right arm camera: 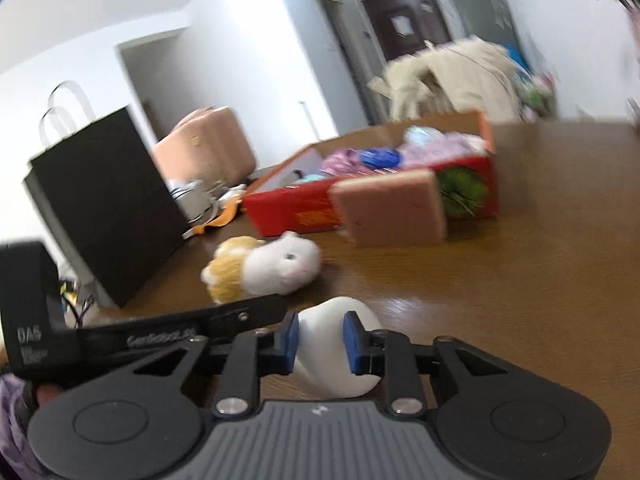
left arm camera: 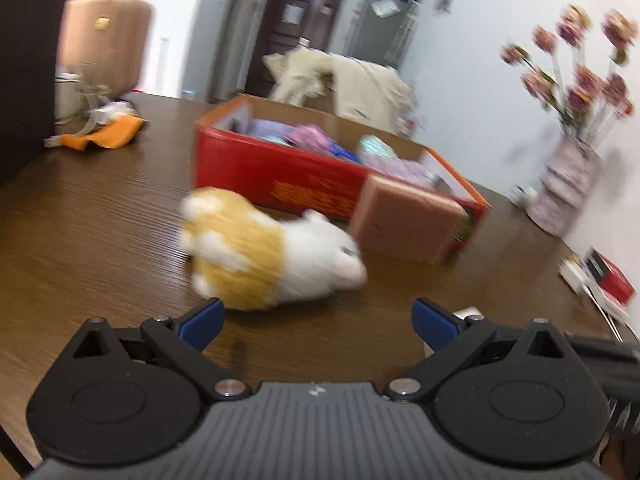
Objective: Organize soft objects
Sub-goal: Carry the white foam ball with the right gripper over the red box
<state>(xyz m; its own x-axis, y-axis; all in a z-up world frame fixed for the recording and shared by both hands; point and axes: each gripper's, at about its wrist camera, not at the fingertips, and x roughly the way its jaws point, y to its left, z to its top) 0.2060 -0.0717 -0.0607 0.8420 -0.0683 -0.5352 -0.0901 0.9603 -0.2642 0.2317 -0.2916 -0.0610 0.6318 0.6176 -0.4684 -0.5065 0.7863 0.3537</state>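
Plush hamster (left arm camera: 272,252) — fluffy pile, white head and tan-and-white body, lying on its side on the worktop (left arm camera: 100,220) just ahead of the left claw (left arm camera: 318,320), nearer its left finger. Left claw: blue pads spread wide, nothing between them, tilted down toward the worktop.

White soft object (right arm camera: 336,344) — smooth, rounded, squashy; pinched between the blue pads of the right claw (right arm camera: 321,340), which are drawn in close and pressing its sides. Right claw angled downward, low over the worktop.

Pink sponge block (right arm camera: 390,212) — matte, rectangular, leaning against the red cardboard box (right arm camera: 296,208), beyond both claws. Box holds purple, pink and blue soft items.

Worktop: dark brown wood grain, glossy. Black paper bag (right arm camera: 108,204) to the right claw's left. Room: white walls, dark door (left arm camera: 296,24), artificial flowers (left arm camera: 580,64) in a vase.
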